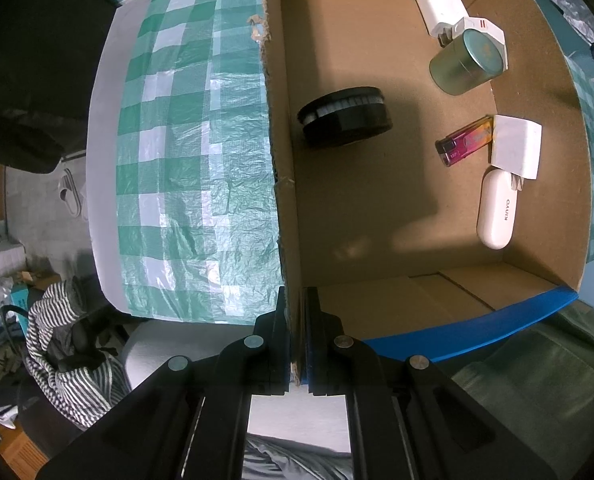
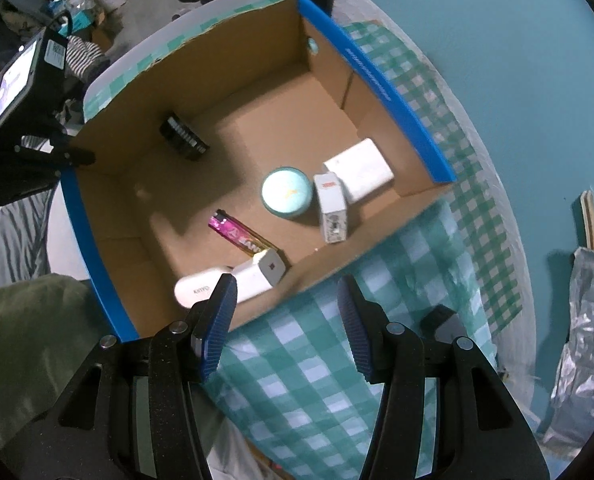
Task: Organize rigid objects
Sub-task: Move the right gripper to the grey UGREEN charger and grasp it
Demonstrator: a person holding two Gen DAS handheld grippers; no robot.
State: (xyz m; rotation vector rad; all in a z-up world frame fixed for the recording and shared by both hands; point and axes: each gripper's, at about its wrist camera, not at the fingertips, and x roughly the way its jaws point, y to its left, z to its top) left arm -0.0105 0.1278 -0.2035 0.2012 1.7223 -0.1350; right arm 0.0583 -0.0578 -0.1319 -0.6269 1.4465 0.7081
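Inside the cardboard box (image 1: 377, 208), whose wall is pinched by the left claw (image 1: 297, 336), 7 items are seen, while the right claw (image 2: 287, 308) is held spread and empty.

The cardboard box (image 1: 377, 208) is matt brown with a torn, rough edge, and the checked green tablecloth (image 1: 185, 152) looks like thin, crinkled glossy plastic. The white chargers (image 2: 361, 174) are smooth plastic; the pink lighter (image 1: 463, 142) is translucent and shiny.
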